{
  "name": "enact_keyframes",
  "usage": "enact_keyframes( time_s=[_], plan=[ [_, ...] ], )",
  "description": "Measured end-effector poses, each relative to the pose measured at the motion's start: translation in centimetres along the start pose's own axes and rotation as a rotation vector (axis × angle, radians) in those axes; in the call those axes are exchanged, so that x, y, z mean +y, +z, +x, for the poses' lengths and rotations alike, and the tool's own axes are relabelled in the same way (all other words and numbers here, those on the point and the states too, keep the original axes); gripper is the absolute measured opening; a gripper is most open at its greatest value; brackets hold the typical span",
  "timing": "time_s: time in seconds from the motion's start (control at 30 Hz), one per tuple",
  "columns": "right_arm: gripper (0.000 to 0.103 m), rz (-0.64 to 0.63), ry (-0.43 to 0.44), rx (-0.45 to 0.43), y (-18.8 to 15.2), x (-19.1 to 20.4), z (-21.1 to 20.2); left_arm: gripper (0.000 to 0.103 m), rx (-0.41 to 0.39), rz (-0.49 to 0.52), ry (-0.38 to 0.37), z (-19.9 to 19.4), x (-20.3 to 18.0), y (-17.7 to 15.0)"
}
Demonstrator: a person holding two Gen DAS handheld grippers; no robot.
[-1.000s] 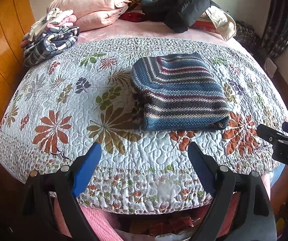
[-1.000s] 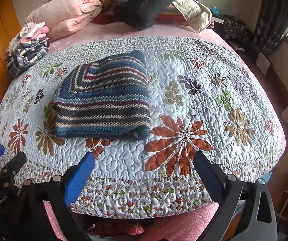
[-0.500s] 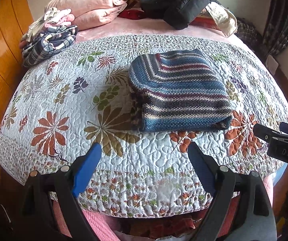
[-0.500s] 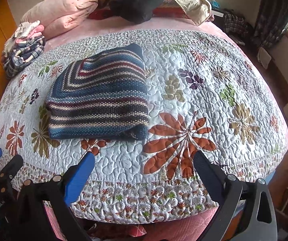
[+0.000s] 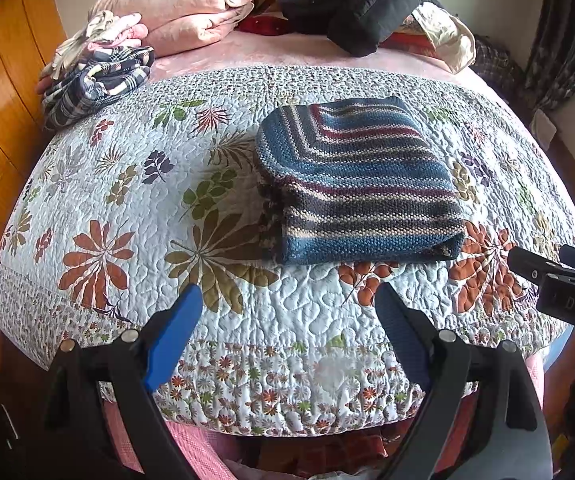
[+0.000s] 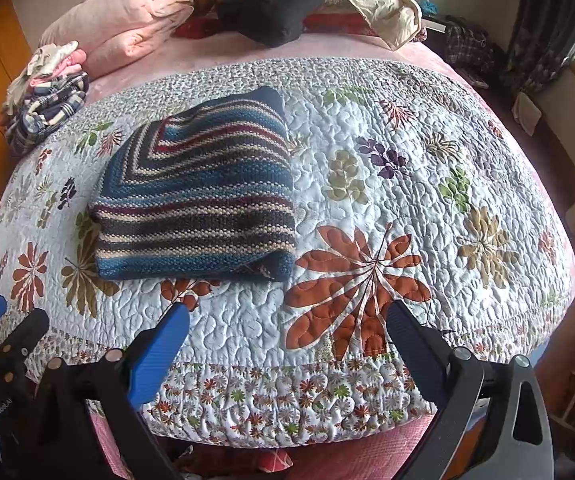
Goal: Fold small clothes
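At far left, a pile of plaid clothes [image 5: 95, 80] sits at the bed's edge. Left gripper [image 5: 287, 304] hovers over the near edge of the quilt [image 5: 127, 184], fingers spread apart, holding nothing. Folded striped sweater [image 5: 359, 184] lies flat mid-quilt. Right gripper [image 6: 287, 320] likewise spread wide and empty, just short of the sweater.

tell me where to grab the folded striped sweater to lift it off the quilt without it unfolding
Probably best by the thick near edge of the striped sweater, coming in low from the foot of the bed. The layers stack there into one blue band, so the open left gripper and right gripper could each pinch all layers near a front corner above the quilt.
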State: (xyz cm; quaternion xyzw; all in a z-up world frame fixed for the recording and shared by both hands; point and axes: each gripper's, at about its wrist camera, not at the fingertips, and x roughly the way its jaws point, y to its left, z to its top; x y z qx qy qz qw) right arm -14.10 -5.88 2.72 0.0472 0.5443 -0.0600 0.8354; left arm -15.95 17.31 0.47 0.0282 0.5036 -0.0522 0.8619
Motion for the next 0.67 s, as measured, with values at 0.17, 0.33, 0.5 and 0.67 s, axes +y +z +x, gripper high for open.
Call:
enact_keyframes(
  time_s=[0.17, 0.33, 0.5, 0.67],
  plan=[
    [0.099, -0.001, -0.009, -0.013, 0.03, 0.09, -0.02, 0.087, 0.002, 0.000, 0.000, 0.05, -0.01, 0.03],
    [0.099, -0.008, -0.032, -0.017, 0.13, 0.14, -0.02, 0.087, 0.000, 0.004, 0.004, 0.15, 0.06, 0.14],
    [0.099, -0.001, -0.031, -0.008, 0.19, -0.07, 0.04, 0.087, 0.001, 0.002, 0.002, 0.23, 0.15, 0.15],
    [0.099, 0.003, -0.031, -0.011, 0.21, -0.15, -0.07, 0.087, -0.004, 0.007, 0.005, 0.13, 0.07, 0.19]
  ],
)
